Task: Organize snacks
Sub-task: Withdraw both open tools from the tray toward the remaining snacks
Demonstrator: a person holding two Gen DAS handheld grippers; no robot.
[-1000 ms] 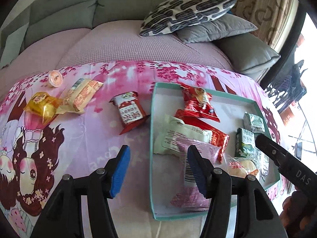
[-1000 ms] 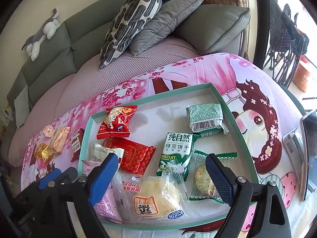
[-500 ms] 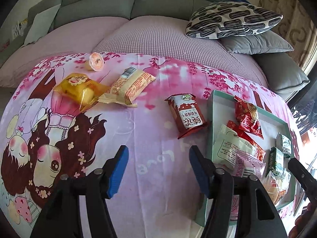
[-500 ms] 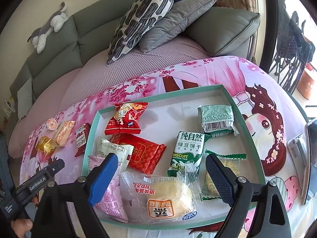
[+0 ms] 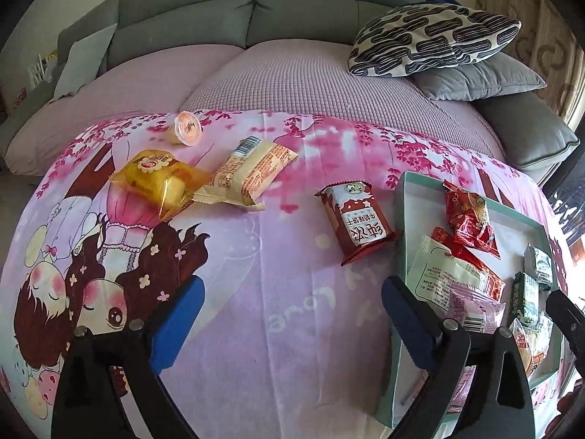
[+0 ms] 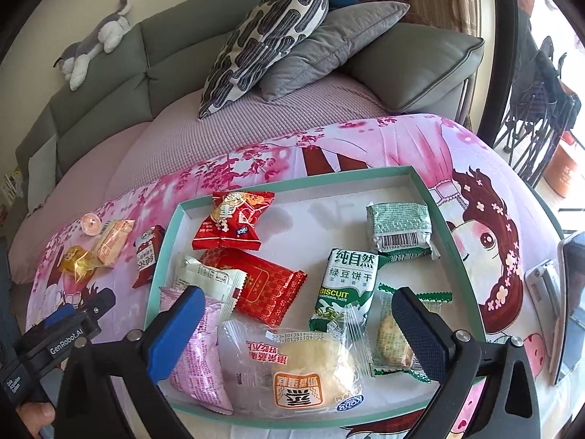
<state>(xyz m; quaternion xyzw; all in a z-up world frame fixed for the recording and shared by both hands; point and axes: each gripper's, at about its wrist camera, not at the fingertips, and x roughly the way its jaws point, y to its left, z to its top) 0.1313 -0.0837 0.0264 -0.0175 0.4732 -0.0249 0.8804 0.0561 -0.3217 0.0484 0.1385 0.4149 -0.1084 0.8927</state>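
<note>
Left wrist view: left tongs (image 5: 290, 316), black arms with blue pads, jaws opening over bare cloth with nothing between them. Four snacks lie outside the tray (image 5: 401, 197) on the table — a round sealed jelly cup (image 5: 187, 128), a glossy amber-wrapped cake (image 5: 161, 180), a cream pillow pack (image 5: 248, 173) lying aslant with its barcode end toward the sofa, and a dark red biscuit pack (image 5: 356, 225), long axis running nearly away from the camera, slightly aslant, just beside the tray's left wall.

Right wrist view: right tongs (image 6: 298, 323), jaws opening above the tray's near end; the wrappers below are not pinched. The shallow rectangular tray, teal-rimmed with a white floor, holds crinkled foil and clear-film packets: a red candy bag (image 6: 234, 225), a flat red sachet (image 6: 268, 287), a green biscuit pack (image 6: 347, 285) with its long axis pointing away, a green foil block (image 6: 398, 230), a pink pouch (image 6: 199, 358), and a clear-wrapped bun (image 6: 303, 369).

Surface and room: a pink cartoon-print cloth (image 5: 292, 329) covers the table; behind it stands a grey sofa (image 5: 256, 11) with a lilac waffle-textured cover and a patterned cushion (image 5: 431, 40).
</note>
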